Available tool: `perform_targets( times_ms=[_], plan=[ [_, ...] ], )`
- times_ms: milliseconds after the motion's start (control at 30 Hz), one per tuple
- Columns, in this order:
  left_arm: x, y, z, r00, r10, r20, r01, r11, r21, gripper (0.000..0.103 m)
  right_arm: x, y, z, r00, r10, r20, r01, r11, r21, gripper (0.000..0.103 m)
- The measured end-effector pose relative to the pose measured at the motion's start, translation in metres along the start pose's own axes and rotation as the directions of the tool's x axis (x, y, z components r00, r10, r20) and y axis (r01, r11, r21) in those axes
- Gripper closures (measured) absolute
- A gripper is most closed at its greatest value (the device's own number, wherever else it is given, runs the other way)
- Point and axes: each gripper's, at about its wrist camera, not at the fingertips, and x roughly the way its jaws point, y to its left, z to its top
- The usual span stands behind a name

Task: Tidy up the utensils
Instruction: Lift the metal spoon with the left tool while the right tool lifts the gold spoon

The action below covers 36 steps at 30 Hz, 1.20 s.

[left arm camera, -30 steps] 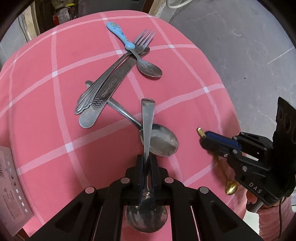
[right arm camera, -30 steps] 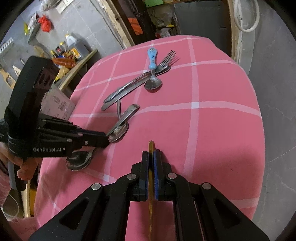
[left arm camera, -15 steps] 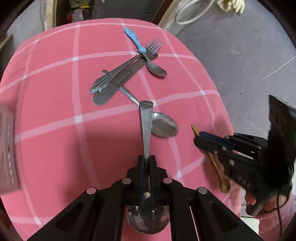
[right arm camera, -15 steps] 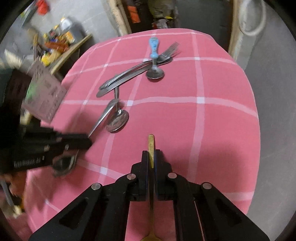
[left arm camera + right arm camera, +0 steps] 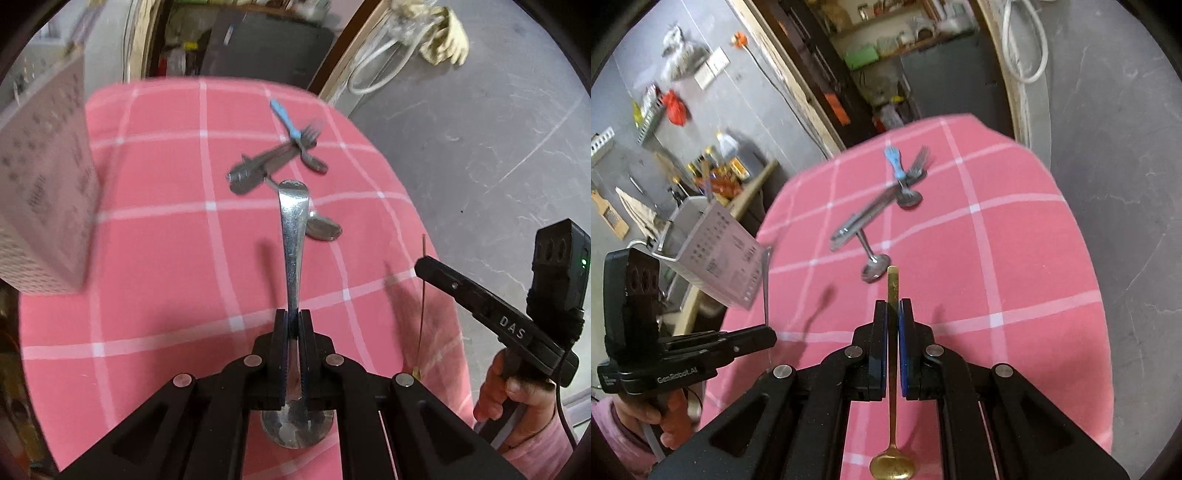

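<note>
My left gripper (image 5: 294, 325) is shut on a large steel spoon (image 5: 292, 236), handle forward, bowl under the jaws, held above the pink checked table (image 5: 147, 236). My right gripper (image 5: 894, 314) is shut on a thin gold spoon (image 5: 892, 291), handle forward, bowl below. It also shows in the left wrist view (image 5: 421, 264). On the table lie a steel spoon (image 5: 874, 267), a knife and fork pile (image 5: 864, 218) and a blue-handled spoon (image 5: 895, 166). A perforated metal utensil holder (image 5: 40, 184) stands at the left edge.
The holder also shows in the right wrist view (image 5: 716, 254), beyond the left gripper (image 5: 764, 336). Grey floor (image 5: 480, 129) surrounds the table on the right. A cluttered bench (image 5: 716, 173) and doorway lie behind.
Both grippers have lifted and tilted up with their spoons. The view now reaches past the table, and the utensil holder has come into view at the left.
</note>
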Motion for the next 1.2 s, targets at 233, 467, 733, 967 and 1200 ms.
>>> perform_targets(
  times_ms=[233,467,733,967,1200],
  plan=[
    [-0.029,-0.001,0.000,0.993,0.014,0.118,-0.020,0.998,0.052,0.098,-0.034,0.018,-0.008,0.991,0.004,0.137,-0.004,1.000,-0.002,0.098],
    [-0.058,-0.002,0.004,0.978,0.020,0.206,-0.039,0.995,0.092,0.100,-0.061,0.045,0.004,0.972,0.033,0.233,-0.027,0.999,-0.028,0.098],
    [-0.074,0.012,0.012,0.969,0.028,0.244,-0.051,0.995,0.087,0.101,-0.065,0.074,0.014,0.966,0.062,0.250,-0.045,0.996,-0.073,0.098],
    [-0.095,0.019,0.007,0.957,0.016,0.290,-0.034,0.998,0.056,0.101,-0.071,0.083,0.018,0.957,0.097,0.274,-0.082,0.994,-0.066,0.098],
    [-0.155,0.026,0.022,0.924,0.048,0.379,-0.071,0.996,0.048,0.101,-0.086,0.114,0.049,0.899,0.196,0.391,-0.170,0.980,-0.101,0.098]
  ],
)
